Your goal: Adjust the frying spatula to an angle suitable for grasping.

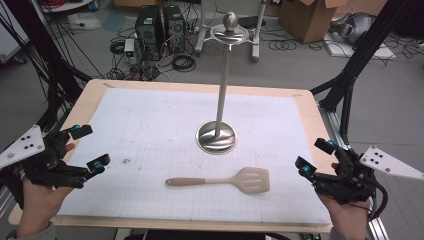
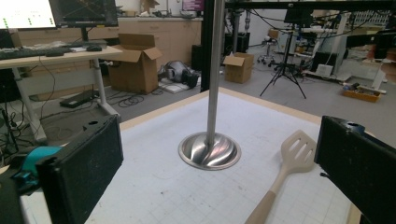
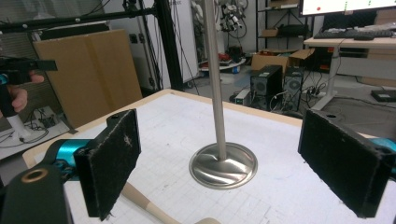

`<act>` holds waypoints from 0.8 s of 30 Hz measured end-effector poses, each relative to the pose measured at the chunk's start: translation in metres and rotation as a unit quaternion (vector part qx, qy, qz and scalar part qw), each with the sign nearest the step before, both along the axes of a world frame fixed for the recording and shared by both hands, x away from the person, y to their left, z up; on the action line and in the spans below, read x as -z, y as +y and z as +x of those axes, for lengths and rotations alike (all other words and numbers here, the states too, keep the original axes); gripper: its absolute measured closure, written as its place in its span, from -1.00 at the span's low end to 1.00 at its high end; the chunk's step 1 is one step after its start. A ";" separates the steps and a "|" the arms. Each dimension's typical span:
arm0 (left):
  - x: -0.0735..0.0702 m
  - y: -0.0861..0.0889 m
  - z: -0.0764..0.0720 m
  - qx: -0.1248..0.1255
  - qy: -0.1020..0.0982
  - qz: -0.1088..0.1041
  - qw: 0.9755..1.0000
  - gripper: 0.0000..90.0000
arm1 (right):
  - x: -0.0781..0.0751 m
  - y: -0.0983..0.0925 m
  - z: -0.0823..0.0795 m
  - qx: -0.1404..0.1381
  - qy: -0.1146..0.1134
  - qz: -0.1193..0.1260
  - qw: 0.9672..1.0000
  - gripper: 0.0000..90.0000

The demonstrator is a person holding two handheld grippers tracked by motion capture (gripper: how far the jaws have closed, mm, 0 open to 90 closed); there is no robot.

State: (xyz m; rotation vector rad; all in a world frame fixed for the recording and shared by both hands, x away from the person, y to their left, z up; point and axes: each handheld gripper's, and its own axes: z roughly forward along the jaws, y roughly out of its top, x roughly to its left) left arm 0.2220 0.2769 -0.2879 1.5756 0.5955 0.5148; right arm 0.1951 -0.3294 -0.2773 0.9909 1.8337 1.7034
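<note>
The spatula (image 1: 226,180) lies flat on the counter (image 1: 150,125) in front of the stand (image 1: 218,135), long axis crosswise, blade toward the nearer right hand-held gripper (image 1: 313,160), both hand-held grippers wide open and empty, left hand-held gripper (image 1: 90,148) farther off.

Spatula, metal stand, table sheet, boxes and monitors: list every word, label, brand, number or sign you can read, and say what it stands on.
No text can be read.
spatula: no marking visible.
metal stand: no marking visible.
gridded sheet: faint lines, no figures legible.
cardboard boxes: no legible print.
monitor: small green marks, too blurred to read.
second monitor: coloured dots, too small to read.
</note>
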 end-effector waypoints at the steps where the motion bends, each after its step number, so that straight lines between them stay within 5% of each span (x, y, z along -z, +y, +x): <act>1: 0.000 -0.001 0.000 0.001 -0.001 -0.001 1.000 -0.96 | 0.000 0.001 0.000 -0.002 -0.001 -0.006 1.000 -0.71; 11: 0.001 -0.004 0.001 0.001 0.003 0.004 1.000 -0.96 | -0.001 0.003 -0.001 0.018 -0.016 0.003 1.000 -0.74; 24: 0.003 -0.006 0.004 0.002 0.004 0.006 1.000 -0.96 | 0.009 0.020 0.012 -0.020 -0.005 -0.008 1.000 -0.73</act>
